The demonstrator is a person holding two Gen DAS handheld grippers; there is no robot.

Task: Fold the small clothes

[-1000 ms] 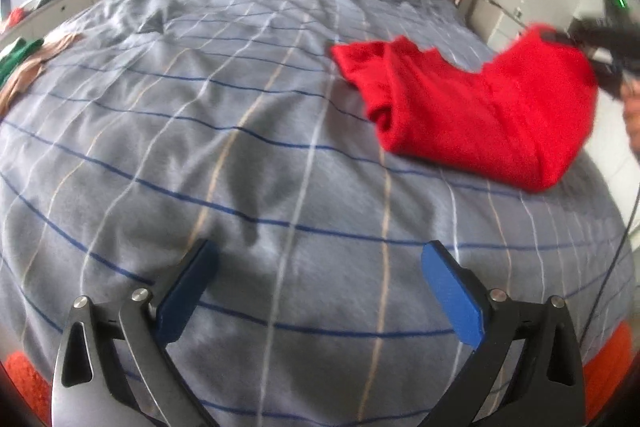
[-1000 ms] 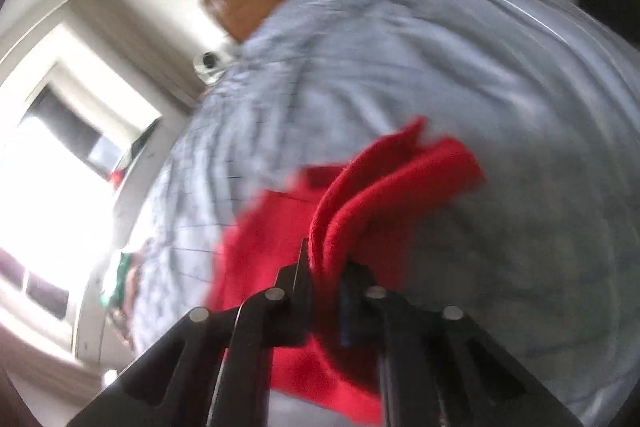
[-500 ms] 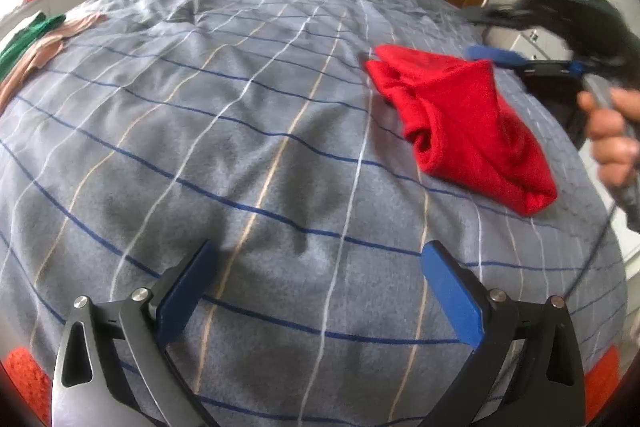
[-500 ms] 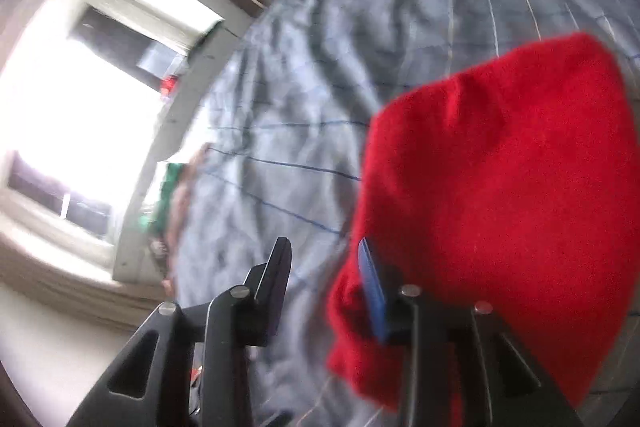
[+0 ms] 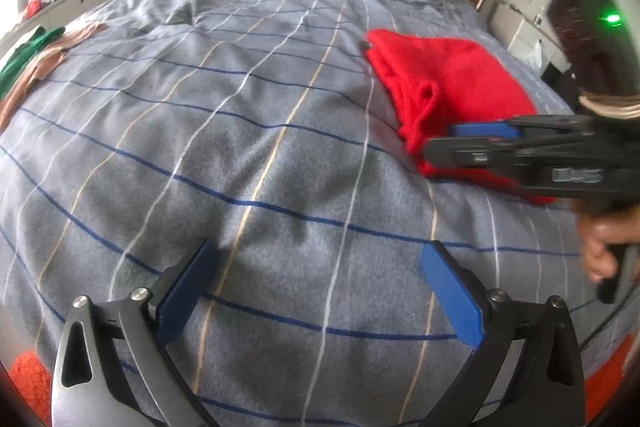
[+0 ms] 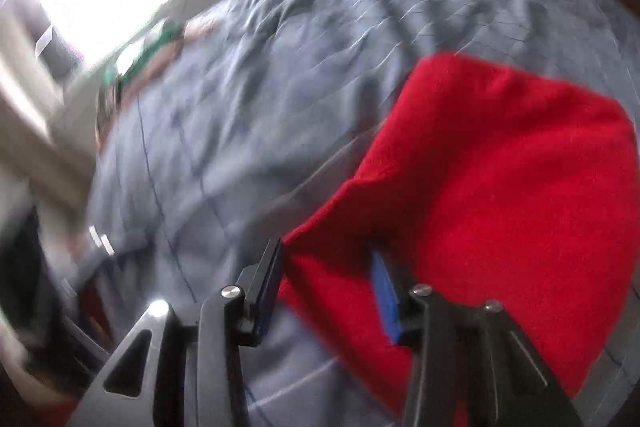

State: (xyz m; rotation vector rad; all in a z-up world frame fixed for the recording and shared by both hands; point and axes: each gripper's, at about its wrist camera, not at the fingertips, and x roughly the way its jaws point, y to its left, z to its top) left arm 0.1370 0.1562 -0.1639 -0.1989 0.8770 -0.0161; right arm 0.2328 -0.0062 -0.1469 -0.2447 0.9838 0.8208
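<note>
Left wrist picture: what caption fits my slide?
Open left gripper hovers over striped bedspread; right gripper reaches folded red garment.

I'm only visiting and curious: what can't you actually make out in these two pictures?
- Red garment: its near edge is hidden behind the right gripper in the left wrist view.
- Right wrist view: blurred; whether the right gripper's jaws touch the garment is unclear.
- Green and tan clothes: cut off by the left wrist view's left edge.
- Orange item: mostly hidden at the bottom left corner, unidentifiable.
</note>
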